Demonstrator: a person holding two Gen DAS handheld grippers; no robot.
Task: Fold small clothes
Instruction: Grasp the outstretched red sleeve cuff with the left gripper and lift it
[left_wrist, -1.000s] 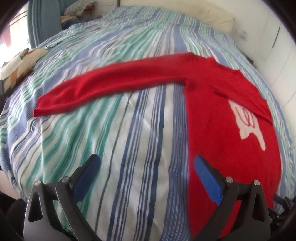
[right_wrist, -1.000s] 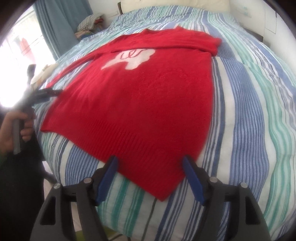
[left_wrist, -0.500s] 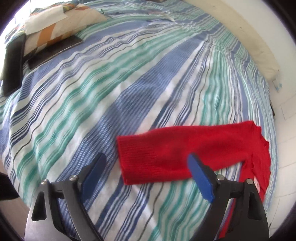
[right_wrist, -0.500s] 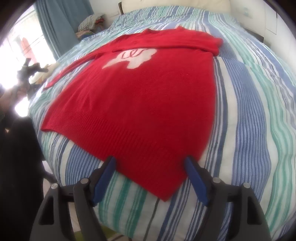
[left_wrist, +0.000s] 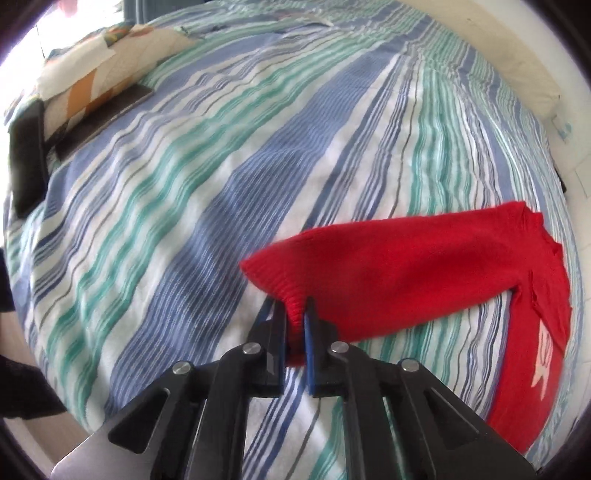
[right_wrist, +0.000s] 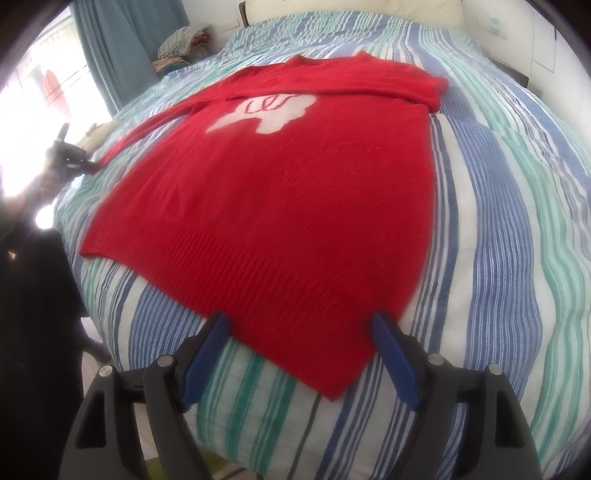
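Note:
A red sweater (right_wrist: 280, 192) with a white motif lies flat on the striped bedspread (right_wrist: 498, 221); its right sleeve is folded across the top. My left gripper (left_wrist: 294, 306) is shut on the cuff of the left sleeve (left_wrist: 388, 266), which stretches right toward the sweater body (left_wrist: 543, 354). The left gripper also shows far left in the right wrist view (right_wrist: 79, 162), at the sleeve's end. My right gripper (right_wrist: 301, 328) is open, its blue pads (right_wrist: 393, 354) on either side of the sweater's bottom hem corner, not closed on it.
A patterned pillow (left_wrist: 103, 70) and dark flat items (left_wrist: 26, 158) lie at the bed's far left. A blue curtain (right_wrist: 110, 48) and a clothes pile (right_wrist: 184, 40) are behind the bed. A cream headboard (right_wrist: 351, 7) and white wall are at the back.
My left gripper swung from the sweater body to the left sleeve's end, then closed on the cuff. My right gripper stayed open at the hem, edging slightly closer.

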